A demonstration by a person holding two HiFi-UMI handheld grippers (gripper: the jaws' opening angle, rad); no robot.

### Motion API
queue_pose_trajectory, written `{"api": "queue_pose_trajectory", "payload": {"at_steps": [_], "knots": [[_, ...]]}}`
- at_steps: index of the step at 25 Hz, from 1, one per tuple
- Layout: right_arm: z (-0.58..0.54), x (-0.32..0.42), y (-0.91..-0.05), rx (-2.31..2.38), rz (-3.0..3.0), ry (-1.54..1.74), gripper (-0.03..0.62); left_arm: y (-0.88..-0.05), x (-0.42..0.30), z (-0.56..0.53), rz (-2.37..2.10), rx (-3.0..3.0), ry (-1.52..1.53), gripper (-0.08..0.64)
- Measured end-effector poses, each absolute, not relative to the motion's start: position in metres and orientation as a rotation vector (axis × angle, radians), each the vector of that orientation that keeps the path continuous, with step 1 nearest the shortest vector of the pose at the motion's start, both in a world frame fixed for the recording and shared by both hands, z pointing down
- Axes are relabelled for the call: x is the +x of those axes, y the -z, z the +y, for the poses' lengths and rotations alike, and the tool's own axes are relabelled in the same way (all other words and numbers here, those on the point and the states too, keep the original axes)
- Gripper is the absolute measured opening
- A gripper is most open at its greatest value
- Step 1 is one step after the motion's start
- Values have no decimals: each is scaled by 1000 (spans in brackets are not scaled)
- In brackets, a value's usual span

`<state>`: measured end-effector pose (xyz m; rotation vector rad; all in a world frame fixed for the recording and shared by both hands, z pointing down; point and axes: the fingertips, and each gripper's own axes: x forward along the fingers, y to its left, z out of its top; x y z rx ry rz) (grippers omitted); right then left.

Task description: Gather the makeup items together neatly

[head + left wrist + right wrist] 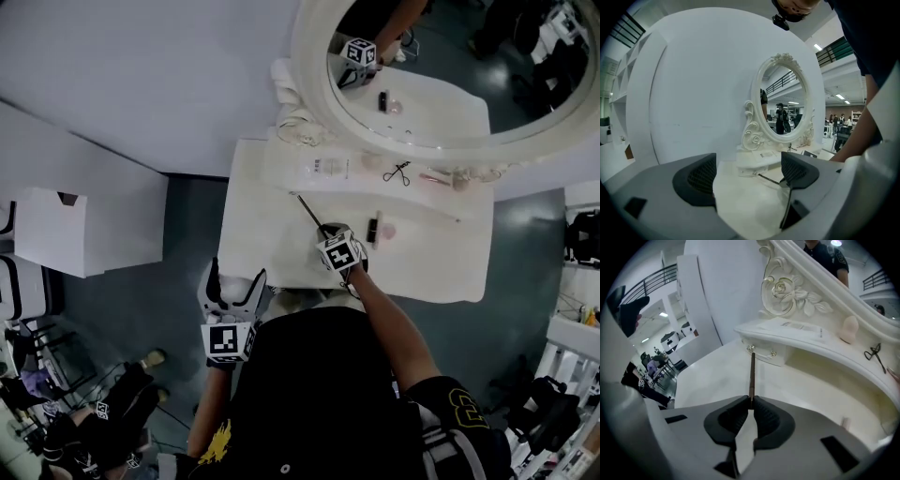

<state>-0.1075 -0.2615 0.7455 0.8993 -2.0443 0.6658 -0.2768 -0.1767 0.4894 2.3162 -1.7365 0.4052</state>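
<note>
So that the pencil can join the other makeup, my right gripper pinches its near end (left gripper wide, empty)

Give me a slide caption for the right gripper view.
Right gripper shut on the end of a thin dark makeup stick at the white vanity top.

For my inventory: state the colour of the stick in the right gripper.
The stick is dark brown; clearest in right gripper view.
</note>
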Motion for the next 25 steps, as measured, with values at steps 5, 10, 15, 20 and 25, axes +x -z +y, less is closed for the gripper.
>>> {"api": "queue_pose_trajectory", "payload": {"at_steps": [5, 10, 15, 20, 25], "knots": [[-241, -64, -731, 1076, -2058, -794, 54, -490, -244, -188, -1594, 2434, -429, 436], [-229, 5, -721, 1346, -2011, -965, 54, -494, -205, -199, -1441, 2549, -472, 436], [-213, 90, -724, 1601, -1902, -1110, 54, -495, -160, -200, -1313, 2635, -505, 437], [-199, 151, -741, 1717, -1785, -1216, 54, -493, -125, -197, -1238, 2688, -539, 437], [-194, 175, -759, 1721, -1725, -1277, 54, -493, -104, -191, -1218, 2698, -560, 437]]}}
